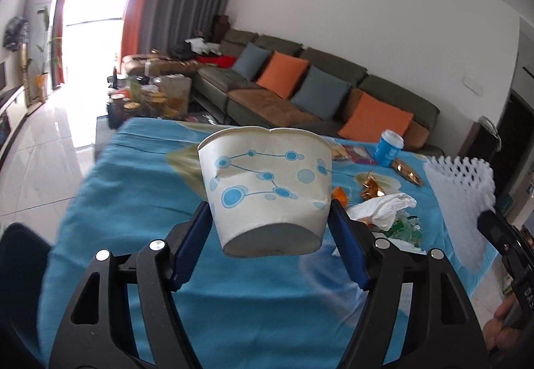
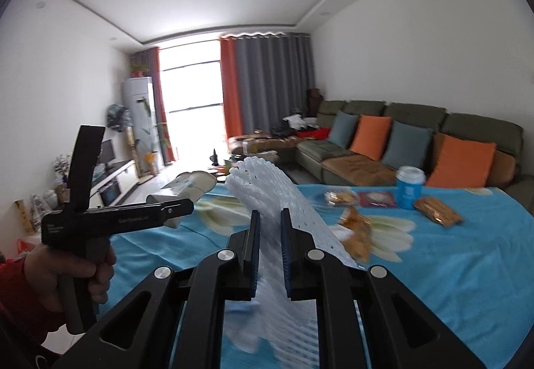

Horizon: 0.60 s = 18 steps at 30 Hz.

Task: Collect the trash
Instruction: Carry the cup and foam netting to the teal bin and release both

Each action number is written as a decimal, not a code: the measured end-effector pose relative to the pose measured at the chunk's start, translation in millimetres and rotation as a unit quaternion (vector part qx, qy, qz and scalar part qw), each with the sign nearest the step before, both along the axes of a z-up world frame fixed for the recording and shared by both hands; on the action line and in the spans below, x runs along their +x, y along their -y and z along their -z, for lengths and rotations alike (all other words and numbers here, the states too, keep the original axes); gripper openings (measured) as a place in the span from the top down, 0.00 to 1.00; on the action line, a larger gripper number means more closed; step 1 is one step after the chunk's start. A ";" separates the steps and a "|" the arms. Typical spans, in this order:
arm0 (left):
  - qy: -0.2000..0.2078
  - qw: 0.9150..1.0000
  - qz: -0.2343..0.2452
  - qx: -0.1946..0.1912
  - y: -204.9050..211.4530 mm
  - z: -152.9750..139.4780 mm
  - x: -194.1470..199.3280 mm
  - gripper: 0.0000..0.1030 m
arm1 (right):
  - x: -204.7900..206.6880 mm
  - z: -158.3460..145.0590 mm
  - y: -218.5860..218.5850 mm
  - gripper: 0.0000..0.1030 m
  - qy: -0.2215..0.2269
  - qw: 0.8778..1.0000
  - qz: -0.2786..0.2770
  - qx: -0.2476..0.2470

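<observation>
Paper cup, crumpled, sat clamped base-first between your left gripper fingers, raised above the blue tablecloth; its inside stayed out of view. Your right gripper pinched white foam netting. Blue lidded cup stood upright near wrappers; contents hidden.

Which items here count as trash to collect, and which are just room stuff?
Job:
crushed white paper cup with blue dots, in left claw
white foam net sleeve, in right claw
crumpled white tissue
gold snack wrappers

Lying about:
green sofa
orange cushions
grey curtains
</observation>
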<state>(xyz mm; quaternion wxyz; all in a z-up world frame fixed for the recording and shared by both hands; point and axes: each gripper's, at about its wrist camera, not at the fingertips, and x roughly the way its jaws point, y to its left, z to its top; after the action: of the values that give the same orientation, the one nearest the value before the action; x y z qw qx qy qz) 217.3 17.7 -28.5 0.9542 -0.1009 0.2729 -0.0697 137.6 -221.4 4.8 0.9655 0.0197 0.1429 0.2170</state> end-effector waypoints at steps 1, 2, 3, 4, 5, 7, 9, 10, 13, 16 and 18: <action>0.003 1.000 -0.006 0.000 -8.2 -2.4 -7.6 0.32 | 2.6 -0.5 -5.4 0.90 -0.002 1.000 -0.009 -0.001; 0.006 1.000 -0.013 0.000 -15.7 -4.7 -14.8 0.32 | 5.2 -0.9 -12.0 0.90 -0.004 1.000 -0.018 -0.004; 0.008 1.000 -0.023 0.000 -24.8 -6.6 -22.8 0.32 | 8.2 -0.9 -22.1 0.90 -0.004 0.999 -0.030 -0.009; 0.011 0.999 -0.035 -0.001 -35.4 -8.0 -32.2 0.32 | 10.8 -1.1 -29.6 0.90 -0.004 0.999 -0.042 -0.010; 0.013 0.999 -0.045 -0.003 -45.5 -8.9 -40.9 0.32 | 12.7 -0.9 -34.6 0.90 -0.007 0.999 -0.050 -0.011; 0.015 0.998 -0.066 -0.006 -63.8 -10.2 -55.9 0.32 | 19.2 -0.8 -52.7 0.90 -0.015 0.997 -0.072 -0.014; 0.018 0.996 -0.089 -0.007 -83.9 -10.9 -73.1 0.32 | 26.1 -1.3 -72.8 0.90 -0.019 0.995 -0.094 -0.022; 0.020 0.995 -0.100 -0.006 -93.7 -11.6 -80.6 0.32 | 27.1 -2.0 -80.9 0.90 -0.019 0.994 -0.101 -0.024; 0.023 0.991 -0.130 -0.006 -119.8 -14.2 -101.4 0.32 | 29.5 -3.8 -109.5 0.90 -0.016 0.991 -0.132 -0.032; 0.026 0.987 -0.159 -0.005 -145.0 -16.8 -122.9 0.32 | 33.9 -6.3 -139.0 0.90 -0.021 0.985 -0.166 -0.038; 0.029 0.984 -0.176 -0.002 -159.2 -18.2 -136.5 0.32 | 36.5 -8.1 -157.6 0.90 -0.026 0.981 -0.190 -0.041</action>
<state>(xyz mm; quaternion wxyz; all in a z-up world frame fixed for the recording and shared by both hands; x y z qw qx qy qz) 80.8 176.9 -10.3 0.9589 -0.1469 0.2231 0.0955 174.1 -63.7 13.0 0.9027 -0.0417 0.1783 0.3894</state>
